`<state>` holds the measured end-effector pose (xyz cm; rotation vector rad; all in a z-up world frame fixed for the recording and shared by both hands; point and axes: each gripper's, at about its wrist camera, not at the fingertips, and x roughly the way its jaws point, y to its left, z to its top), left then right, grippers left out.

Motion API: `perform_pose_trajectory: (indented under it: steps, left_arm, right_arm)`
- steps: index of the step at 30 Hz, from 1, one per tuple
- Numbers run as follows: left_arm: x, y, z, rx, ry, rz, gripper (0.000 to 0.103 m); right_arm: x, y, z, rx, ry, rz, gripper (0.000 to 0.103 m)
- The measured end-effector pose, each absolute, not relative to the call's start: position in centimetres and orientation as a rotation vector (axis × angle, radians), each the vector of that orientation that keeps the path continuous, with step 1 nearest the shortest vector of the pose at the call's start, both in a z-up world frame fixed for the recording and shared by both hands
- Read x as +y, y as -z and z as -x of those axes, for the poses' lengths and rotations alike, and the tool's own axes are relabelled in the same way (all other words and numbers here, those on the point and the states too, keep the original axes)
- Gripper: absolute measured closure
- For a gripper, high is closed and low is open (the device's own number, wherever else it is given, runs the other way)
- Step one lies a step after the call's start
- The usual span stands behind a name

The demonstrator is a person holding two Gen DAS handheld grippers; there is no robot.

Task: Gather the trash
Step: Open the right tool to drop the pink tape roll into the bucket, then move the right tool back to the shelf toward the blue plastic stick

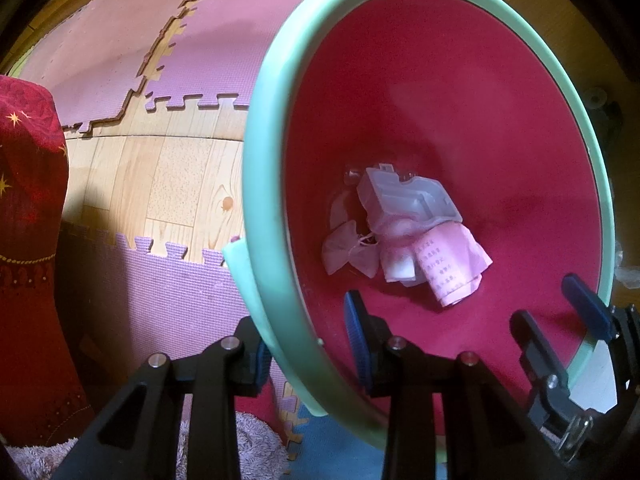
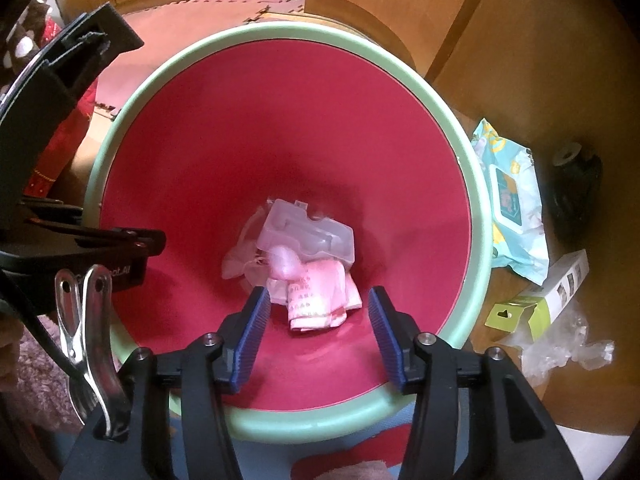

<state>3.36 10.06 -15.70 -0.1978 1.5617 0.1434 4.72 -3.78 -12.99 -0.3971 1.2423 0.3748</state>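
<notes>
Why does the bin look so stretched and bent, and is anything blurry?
Left wrist view: the fisheye lens bends the bin rim into an oval, and corners go dark. Right wrist view: a pink wad atop the trash looks smeared, and the floor beside the bin is dim.

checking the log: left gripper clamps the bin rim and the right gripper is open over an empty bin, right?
Not empty. In the right wrist view the bin holds trash at its bottom: a clear plastic tray and pink paper. The rest stands.
</notes>
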Motion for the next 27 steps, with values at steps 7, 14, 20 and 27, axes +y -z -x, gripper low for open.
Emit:
perform_pose_trajectory:
  steps: [7,14,20,27]
  left_arm:
    - [10.1,15.7,-3.4,1.562,-0.143,0.197,0.068]
    - [10.0,15.6,-3.3,1.562,-0.143,0.196,0.068]
    - [10.2,15.7,-3.4,1.563,-0.142,0.198,0.068]
    - [10.2,15.6,-3.4,1.563,-0.142,0.198,0.068]
  right_arm:
    - [-3.9,12.0,-4.7,1.228,-0.375,0.385,0.049]
    - [-3.7,9.7,-4.2,1.181,-0.409,0.390,0.049]
    - [-3.6,7.0,-3.7,1.128,-0.432,0.397,0.049]
    - [-4.3,3.1,-3.4,1.057,-0.442,0.324,0.049]
